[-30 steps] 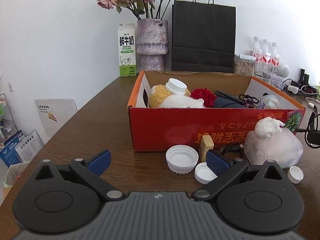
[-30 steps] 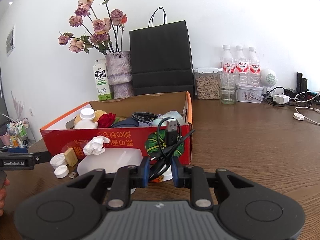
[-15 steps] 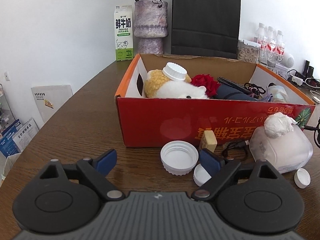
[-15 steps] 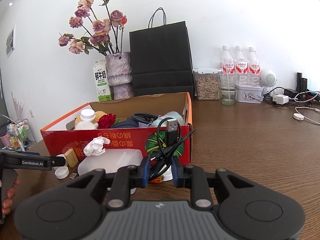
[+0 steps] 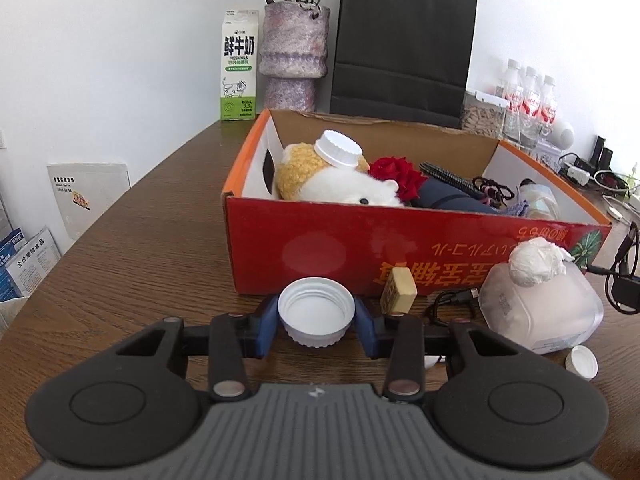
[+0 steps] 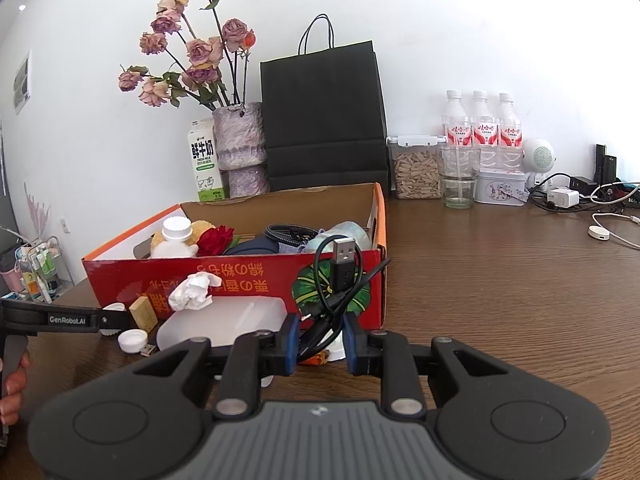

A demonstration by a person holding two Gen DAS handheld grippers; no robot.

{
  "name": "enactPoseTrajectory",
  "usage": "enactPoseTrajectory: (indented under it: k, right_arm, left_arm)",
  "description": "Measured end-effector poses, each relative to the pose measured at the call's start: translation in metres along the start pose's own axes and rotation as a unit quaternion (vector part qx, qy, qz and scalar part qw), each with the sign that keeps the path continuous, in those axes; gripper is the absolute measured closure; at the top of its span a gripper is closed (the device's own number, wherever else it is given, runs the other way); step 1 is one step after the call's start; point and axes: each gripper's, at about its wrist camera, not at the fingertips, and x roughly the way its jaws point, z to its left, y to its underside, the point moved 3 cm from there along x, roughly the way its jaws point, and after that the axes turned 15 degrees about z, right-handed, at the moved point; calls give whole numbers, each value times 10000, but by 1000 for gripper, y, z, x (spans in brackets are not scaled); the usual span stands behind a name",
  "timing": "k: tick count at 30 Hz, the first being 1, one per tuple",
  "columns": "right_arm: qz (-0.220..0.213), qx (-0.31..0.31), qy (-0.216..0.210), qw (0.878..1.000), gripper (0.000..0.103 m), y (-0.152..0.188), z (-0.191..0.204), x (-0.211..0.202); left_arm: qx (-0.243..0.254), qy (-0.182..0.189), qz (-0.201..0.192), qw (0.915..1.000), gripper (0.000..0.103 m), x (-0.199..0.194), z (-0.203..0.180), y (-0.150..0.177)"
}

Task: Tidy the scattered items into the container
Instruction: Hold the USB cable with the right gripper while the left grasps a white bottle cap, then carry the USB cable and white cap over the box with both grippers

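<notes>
Several loose items lie on the surface (image 5: pixel 132 248) against the red box (image 5: pixel 320 248), evidently awaiting transfer. Left wrist view: the left tool (image 5: pixel 316 326) is closing around the large white cap (image 5: pixel 316 310), pads flanking its rim, contact apparently made. Right wrist view: the right tool (image 6: pixel 320 342) stands narrow, clamped on a coiled black USB cable (image 6: pixel 340 276) raised before the box, presumably ready to drop inside.

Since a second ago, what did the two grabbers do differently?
The left gripper moved in around the big white cap by the red box; its jaws, wide before, are closing with the cap between them. The right gripper stayed put, jaws clamped on the black USB cable. The tissue, wooden block and small caps haven't moved.
</notes>
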Motion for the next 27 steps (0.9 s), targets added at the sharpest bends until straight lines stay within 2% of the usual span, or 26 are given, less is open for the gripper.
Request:
enactPoseTrajectory:
  k: [15, 23, 27]
  right_arm:
    - [-91, -101, 17, 9999, 81, 0, 3, -2]
    - [-330, -196, 17, 9993, 81, -4, 10, -14]
    - [-499, -284, -34, 9983, 81, -17, 16, -21]
  left_arm:
    - [-104, 5, -342, 9994, 62, -27, 8, 5]
    - [-156, 92, -829, 9964, 62, -60, 12, -3]
    - [-153, 184, -1070, 9940, 62, -71, 9, -15]
